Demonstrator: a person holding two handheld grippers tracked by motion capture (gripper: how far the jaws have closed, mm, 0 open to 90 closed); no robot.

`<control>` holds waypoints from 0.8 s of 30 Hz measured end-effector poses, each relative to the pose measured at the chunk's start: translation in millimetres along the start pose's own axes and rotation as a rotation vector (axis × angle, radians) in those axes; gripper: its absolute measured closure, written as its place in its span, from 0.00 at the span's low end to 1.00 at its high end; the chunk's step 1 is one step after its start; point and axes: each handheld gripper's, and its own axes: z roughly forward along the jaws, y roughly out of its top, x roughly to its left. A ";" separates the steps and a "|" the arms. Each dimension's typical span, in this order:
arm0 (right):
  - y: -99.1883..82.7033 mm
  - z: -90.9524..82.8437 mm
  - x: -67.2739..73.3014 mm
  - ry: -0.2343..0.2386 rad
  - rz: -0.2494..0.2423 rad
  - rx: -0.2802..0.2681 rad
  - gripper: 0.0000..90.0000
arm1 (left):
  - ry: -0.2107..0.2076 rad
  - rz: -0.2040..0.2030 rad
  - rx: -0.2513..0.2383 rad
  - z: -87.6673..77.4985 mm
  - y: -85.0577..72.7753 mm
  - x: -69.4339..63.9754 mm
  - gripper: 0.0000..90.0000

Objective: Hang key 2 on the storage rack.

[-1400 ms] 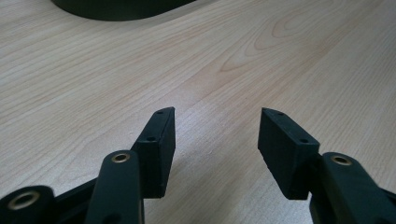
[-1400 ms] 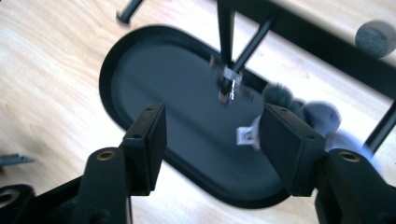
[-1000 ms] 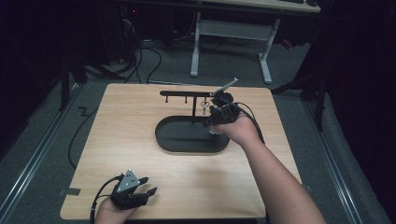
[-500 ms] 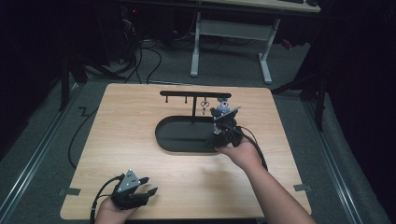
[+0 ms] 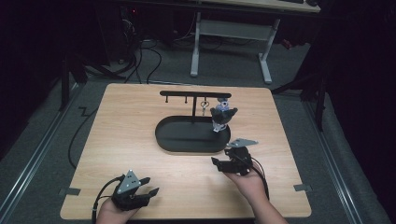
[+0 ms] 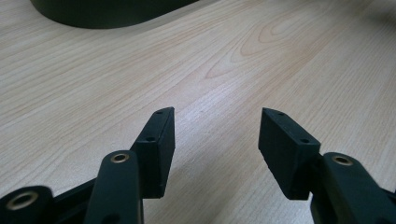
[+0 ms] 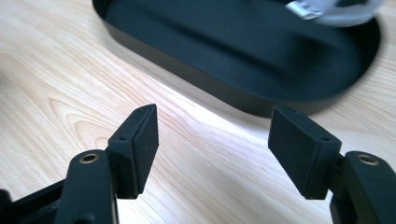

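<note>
Keychain stand [image 5: 194,94] — a black rack with an oval tray base [image 5: 187,140] — sits a little beyond the middle of the wooden table [image 5: 140,140]. The base's long axis runs left to right across the table in the high view, and the thin top bar, carried on a single upright post, runs the same way above the tray's far edge. From that bar hang short pegs; a small metal key ring [image 5: 204,106] dangles from one near the post, and a dark, grey-and-white figure charm [image 5: 221,115] hangs at the bar's right end, pointing straight down over the tray's right end.

Right gripper [image 5: 223,163] hovers low over the table just in front of the tray's right end, aimed toward the tray; in the right gripper view [image 7: 212,128] its jaws stand apart with only bare wood between them, and they have just been closing a little. Left gripper [image 5: 147,186] rests at the near left edge — well apart from the stand — and the left gripper view [image 6: 215,135] shows its jaws spread wide, nothing held.
</note>
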 end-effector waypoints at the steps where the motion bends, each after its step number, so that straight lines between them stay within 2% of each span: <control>1: -7.3 -3.9 -2.4 -0.004 0.008 -0.024 0.38 | 0.001 0.000 -0.002 0.3 0.3 -0.3 0.52; 5: -38.3 -19.8 -16.0 -0.036 0.033 -0.099 0.34 | 0.002 0.003 -0.010 0.4 2.6 -1.1 0.52; 10: -78.1 -41.0 -34.5 -0.102 0.065 -0.163 0.23 | 0.025 -0.013 -0.046 -3.6 3.6 1.3 0.51; 12: -91.5 -50.3 -40.8 -0.093 0.096 -0.208 0.16 | 0.039 -0.038 -0.059 -5.2 3.5 4.3 0.50; 13: -97.2 -54.6 -42.7 -0.085 0.107 -0.237 0.16 | 0.048 -0.051 -0.067 -6.5 3.6 6.0 0.49; 15: -106.7 -58.9 -45.0 -0.099 0.108 -0.274 0.16 | 0.064 -0.074 -0.085 -8.9 3.6 8.9 0.48; 17: -108.7 -59.4 -46.9 -0.104 0.105 -0.259 0.16 | 0.078 -0.076 -0.089 -10.6 2.9 9.7 0.47; 21: -103.1 -57.7 -46.3 -0.133 0.058 -0.269 0.15 | 0.092 -0.061 -0.083 -11.4 2.7 8.1 0.45; 24: -103.7 -56.4 -44.3 -0.140 0.063 -0.267 0.14 | 0.088 -0.068 -0.088 -10.8 2.4 7.8 0.45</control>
